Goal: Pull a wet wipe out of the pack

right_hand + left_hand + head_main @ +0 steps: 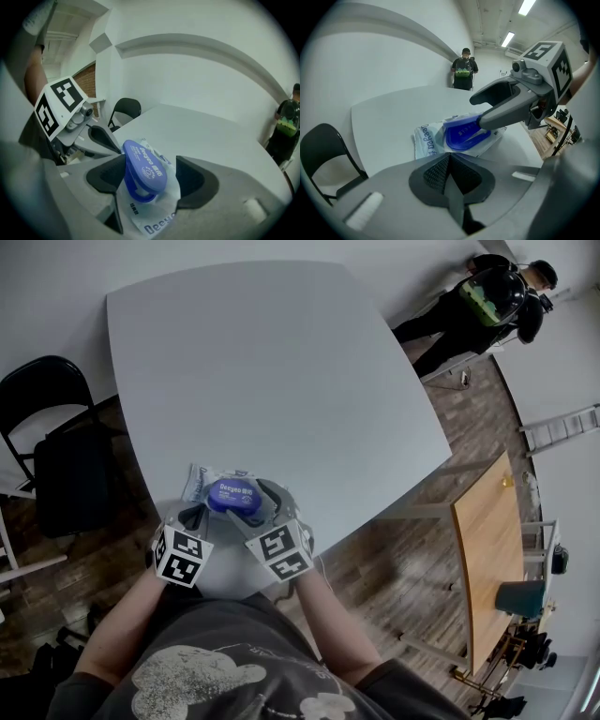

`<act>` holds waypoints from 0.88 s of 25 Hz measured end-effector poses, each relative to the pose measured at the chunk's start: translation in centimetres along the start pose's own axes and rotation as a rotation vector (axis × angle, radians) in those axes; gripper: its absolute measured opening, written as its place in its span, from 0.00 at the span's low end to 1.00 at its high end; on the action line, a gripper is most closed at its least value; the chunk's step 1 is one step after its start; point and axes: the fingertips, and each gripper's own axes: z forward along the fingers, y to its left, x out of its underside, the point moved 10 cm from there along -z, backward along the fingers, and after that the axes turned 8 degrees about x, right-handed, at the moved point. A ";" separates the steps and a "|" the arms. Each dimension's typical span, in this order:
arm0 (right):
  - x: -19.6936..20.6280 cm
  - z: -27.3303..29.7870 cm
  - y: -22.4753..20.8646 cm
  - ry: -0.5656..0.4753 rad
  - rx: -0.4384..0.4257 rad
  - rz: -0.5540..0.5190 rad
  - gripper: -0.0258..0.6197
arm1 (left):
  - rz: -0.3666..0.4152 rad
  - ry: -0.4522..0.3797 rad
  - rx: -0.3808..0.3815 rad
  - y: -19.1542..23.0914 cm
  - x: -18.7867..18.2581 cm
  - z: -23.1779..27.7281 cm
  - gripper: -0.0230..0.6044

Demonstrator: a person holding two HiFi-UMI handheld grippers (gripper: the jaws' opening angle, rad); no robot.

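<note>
A white wet-wipe pack with a blue lid lies near the front edge of the grey table. My left gripper is shut at the pack's near left end; in its own view the pads meet with nothing visible between them, and the pack lies just beyond. My right gripper is open around the lid. In the right gripper view the blue lid stands tilted up off the pack, leaning by the left pad of my right gripper. Its lower finger rests at the lid.
A black folding chair stands left of the table. A person with a backpack stands beyond the far right corner. A wooden table and a ladder are to the right. The table's front edge is right by my hands.
</note>
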 end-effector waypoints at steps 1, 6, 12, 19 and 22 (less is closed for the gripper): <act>-0.2 -0.1 -0.2 -0.017 0.015 0.018 0.54 | 0.000 -0.001 0.001 0.0 0.0 0.0 0.07; -1.0 -0.2 -1.8 -0.074 0.086 0.114 0.54 | -0.002 -0.002 0.004 -0.1 -0.1 -0.1 0.07; -0.5 1.6 -4.1 -0.014 0.185 0.132 0.25 | -0.002 -0.003 0.007 -0.3 -0.2 -0.1 0.07; -0.4 3.3 -5.4 0.001 0.157 0.190 0.30 | -0.005 -0.001 0.011 -0.3 -0.2 -0.2 0.07; 0.1 4.2 -5.6 0.051 0.180 0.171 0.31 | -0.006 -0.001 0.018 -0.3 0.0 -0.3 0.07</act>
